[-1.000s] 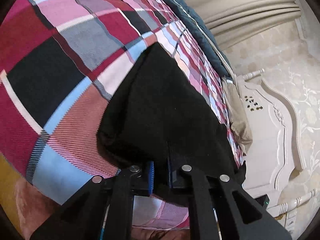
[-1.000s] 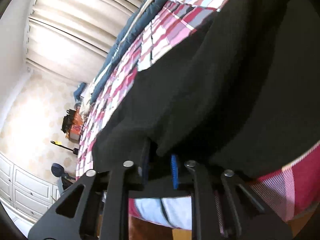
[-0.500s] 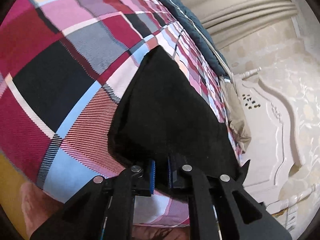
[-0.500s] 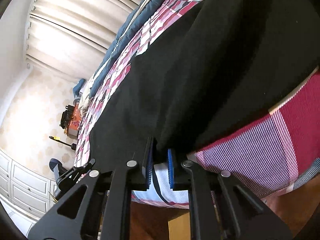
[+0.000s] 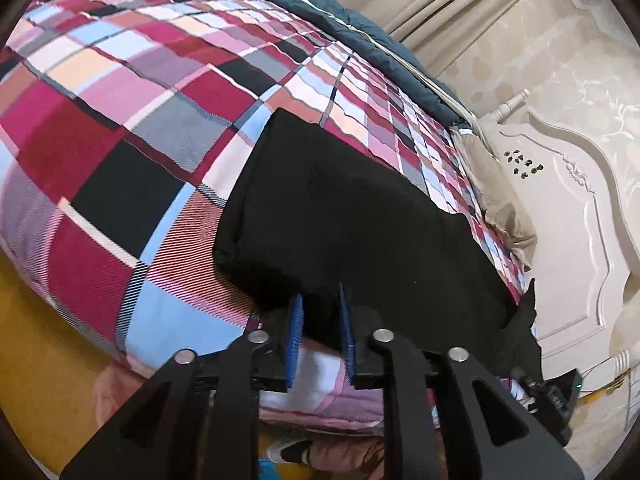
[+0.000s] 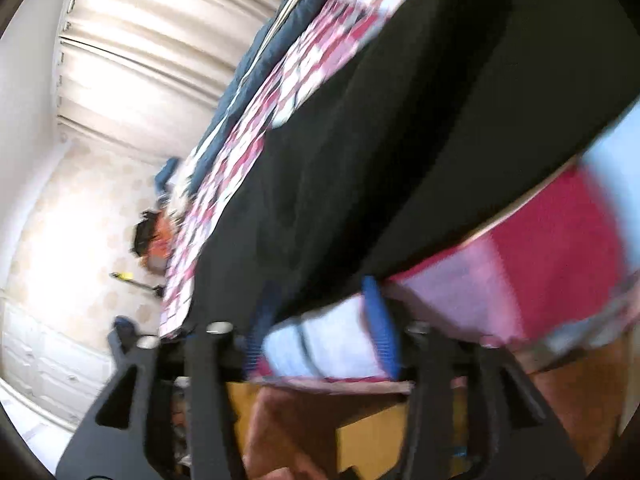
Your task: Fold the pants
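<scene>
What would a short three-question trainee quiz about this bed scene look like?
1. What colour are the pants?
2. True or false: the pants hang from a hook on the wall.
3. The pants lie on: A) the checked bedspread, B) the floor, C) a chair.

Key: 1. Black. 2. False; they lie folded on the bed, at the tips of the left gripper and the right gripper, both opening. 3. A.

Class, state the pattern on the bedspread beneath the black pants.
Multicoloured plaid bedspread: red, pink, blue, grey, black; clearest in the left wrist view.
</scene>
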A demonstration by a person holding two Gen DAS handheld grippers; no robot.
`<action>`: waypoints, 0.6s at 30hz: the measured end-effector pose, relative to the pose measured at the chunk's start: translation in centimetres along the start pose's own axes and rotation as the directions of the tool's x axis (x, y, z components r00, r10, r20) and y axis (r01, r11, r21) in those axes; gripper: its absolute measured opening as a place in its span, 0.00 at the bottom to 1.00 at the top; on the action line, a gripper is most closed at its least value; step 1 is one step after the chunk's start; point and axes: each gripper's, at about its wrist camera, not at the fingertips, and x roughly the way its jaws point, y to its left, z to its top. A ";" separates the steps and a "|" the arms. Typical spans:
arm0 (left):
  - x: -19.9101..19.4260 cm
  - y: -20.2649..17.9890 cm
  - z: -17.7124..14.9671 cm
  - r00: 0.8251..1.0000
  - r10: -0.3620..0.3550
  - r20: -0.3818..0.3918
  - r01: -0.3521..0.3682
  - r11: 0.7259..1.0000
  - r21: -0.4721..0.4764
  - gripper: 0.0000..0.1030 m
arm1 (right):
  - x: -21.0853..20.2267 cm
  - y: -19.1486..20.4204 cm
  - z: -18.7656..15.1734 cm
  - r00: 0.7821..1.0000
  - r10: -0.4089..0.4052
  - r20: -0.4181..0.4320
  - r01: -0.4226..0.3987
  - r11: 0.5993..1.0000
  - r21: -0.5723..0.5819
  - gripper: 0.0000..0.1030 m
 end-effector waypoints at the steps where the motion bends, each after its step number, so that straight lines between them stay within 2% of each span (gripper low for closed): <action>1: -0.3 -0.1 0.0 1.000 0.008 0.004 -0.008 1.000 0.000 0.20 | -1.5 -0.3 1.3 0.998 -0.044 0.033 0.044 0.999 -0.014 0.51; 3: -0.9 -0.3 0.1 1.000 0.014 0.018 -0.014 1.000 -0.006 0.20 | -3.6 -0.8 3.8 0.993 -0.076 0.090 0.080 0.996 -0.035 0.52; 4: -1.1 -0.6 0.2 1.000 0.016 0.024 -0.016 1.000 -0.008 0.20 | -4.7 -1.0 5.4 0.986 -0.107 0.128 0.113 0.993 -0.042 0.57; 5: -1.4 -0.8 0.4 0.999 0.017 0.034 -0.016 1.000 -0.012 0.20 | -6.3 -1.4 8.4 0.967 -0.183 0.178 0.192 0.981 -0.035 0.64; 6: -1.5 -1.1 0.6 0.999 0.015 0.040 -0.015 1.000 -0.015 0.20 | -6.9 -1.5 10.0 0.954 -0.221 0.203 0.231 0.972 -0.028 0.67; 8: -1.5 -1.7 1.0 0.999 0.012 0.051 -0.012 1.000 -0.007 0.22 | -8.4 -1.7 15.5 0.904 -0.312 0.291 0.335 0.942 -0.029 0.72; 11: -0.5 -2.5 1.4 0.998 0.030 0.051 -0.030 1.000 0.007 0.31 | -8.2 -3.0 23.3 0.829 -0.456 0.323 0.469 0.882 0.042 0.73; 13: 0.3 -2.6 1.5 0.998 0.029 0.048 -0.030 1.000 0.001 0.31 | -7.0 -4.2 27.6 0.793 -0.530 0.300 0.533 0.842 0.079 0.73; 14: 0.8 -2.5 1.5 0.998 0.039 0.043 -0.039 0.999 -0.002 0.31 | -5.8 -5.0 30.3 0.754 -0.593 0.284 0.590 0.801 0.104 0.73; 16: 1.4 -2.2 1.6 0.998 0.044 0.033 -0.043 0.999 -0.020 0.31 | -4.4 -6.5 32.6 0.714 -0.656 0.246 0.648 0.752 0.121 0.73; 18: 1.9 -1.9 1.6 0.998 0.053 0.025 -0.052 0.998 -0.034 0.32 | -2.6 -8.5 34.6 0.663 -0.724 0.188 0.712 0.688 0.140 0.73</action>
